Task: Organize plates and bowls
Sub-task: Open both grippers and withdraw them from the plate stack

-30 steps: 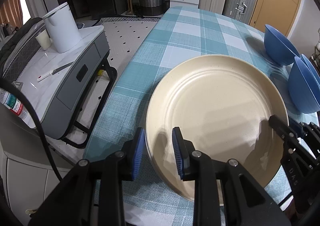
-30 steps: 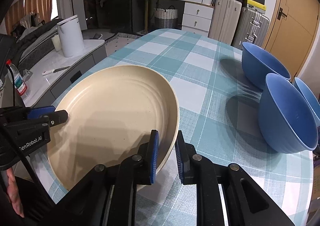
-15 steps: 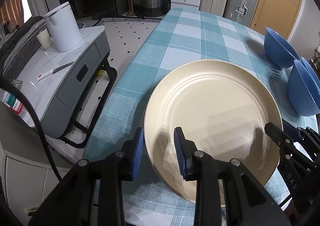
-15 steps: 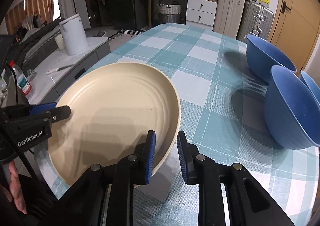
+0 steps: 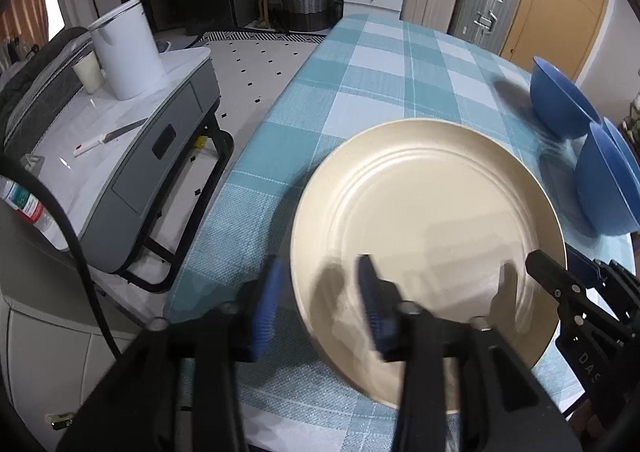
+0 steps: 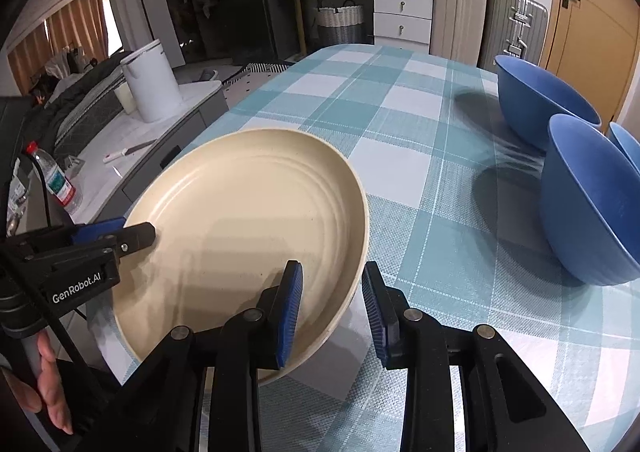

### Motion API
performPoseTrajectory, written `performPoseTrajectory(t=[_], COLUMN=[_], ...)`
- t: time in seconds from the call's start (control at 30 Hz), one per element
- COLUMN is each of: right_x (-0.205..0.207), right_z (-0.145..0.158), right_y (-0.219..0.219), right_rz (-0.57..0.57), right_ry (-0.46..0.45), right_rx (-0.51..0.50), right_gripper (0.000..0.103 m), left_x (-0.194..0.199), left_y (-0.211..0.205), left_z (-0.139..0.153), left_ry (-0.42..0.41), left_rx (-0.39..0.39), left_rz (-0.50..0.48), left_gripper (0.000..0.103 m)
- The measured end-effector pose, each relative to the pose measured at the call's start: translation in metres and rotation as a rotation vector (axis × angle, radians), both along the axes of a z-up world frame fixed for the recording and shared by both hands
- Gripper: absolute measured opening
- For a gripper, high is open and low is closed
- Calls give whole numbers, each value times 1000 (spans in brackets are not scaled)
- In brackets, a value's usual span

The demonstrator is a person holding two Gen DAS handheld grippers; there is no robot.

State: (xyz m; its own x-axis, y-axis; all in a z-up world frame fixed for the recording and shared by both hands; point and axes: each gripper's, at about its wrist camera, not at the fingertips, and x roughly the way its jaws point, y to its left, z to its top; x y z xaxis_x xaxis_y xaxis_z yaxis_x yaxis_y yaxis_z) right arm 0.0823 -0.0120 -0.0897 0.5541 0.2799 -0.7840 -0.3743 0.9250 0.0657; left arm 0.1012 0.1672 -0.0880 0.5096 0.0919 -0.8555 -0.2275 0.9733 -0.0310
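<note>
Left wrist view shows the cream plate (image 5: 432,219) lying on the table (image 5: 384,63), which carries a blue and white checked cloth, close to the near edge and toward the near left corner. The left gripper (image 5: 318,302) stands over the plate's left rim: one blue pad is outside the rim and the other is above the inner surface. Its jaws are opening, the rim is between them, and the pads do not press on it. The fingers look blurred.

From the right wrist view, the right gripper (image 6: 332,310) is at the opposite rim of the same plate (image 6: 240,219). One pad is inside the plate and one is outside over the cloth. These jaws are opening too, with a visible gap on each side of the rim.

Three blue bowls stand near the right edge of the table: the far bowl (image 6: 540,95), the nearer bowl (image 6: 592,195), and a third bowl (image 6: 626,141) mostly cut off by the frame.

Beside the left edge stands a grey side table (image 5: 132,155) with a white kettle (image 5: 126,47) on it.
</note>
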Motion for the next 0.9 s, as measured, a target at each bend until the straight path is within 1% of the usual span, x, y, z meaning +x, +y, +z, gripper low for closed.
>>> performPoseTrajectory(t=[0.07,0.1,0.17,0.2,0.23,0.33,0.37,0.4,0.43,0.47,0.5,0.53,0.6,0.67,0.77,0.9], right_x=[0,0,-1,-2,-2,-6,-7,-8,-10,-11,-13,-14,-18,-22,-27,-32], right_z=[1,1,3,5,6,14,17,20,22,25,28,30,36,41,48,56], right_y=[-2,-2,-4,-5,-7,-10,-11,-11,-13,-14,-16,-17,-21,-26,-36,-56], right_rz=[-7,-11,-20,-30,-39,-43,-46,-49,-51,-54,-57,-57,-52,-52,-47,-70], right_ry=[0,1,-4,-7,-13,-48,-62,-71,-84,-94,-112,-123,-148,-171,-214,-274], right_rx=[4,7,13,18,22,44,47,51,56,59,63,66,71,68,61,22], right_gripper=[31,33,37,47,54,56,56,58,64,68,74,76,77,80,82,86], left_x=[0,-1,-1,-1,-1,-3,-5,-7,-9,-11,-15,-17,-22,-24,-27,-31], left_y=[2,3,4,5,6,10,11,12,12,11,9,8,2,-4,-15,-32], left_z=[1,0,-2,-3,-3,1,4,6,9,13,19,23,32,37,45,55], left_ry=[-2,0,15,21,25,1,-15,-26,-41,-66,-102,-127,-177,-203,-245,-307], left_rx=[14,7,6,8,7,-20,-26,-30,-30,-22,-11,-5,18,26,42,35], left_rz=[19,22,34,40,47,61,68,72,73,75,74,69,51,25,-13,-77], left_gripper=[56,56,56,56,56,58,59,66,78,82,82,82,83,83,83,83])
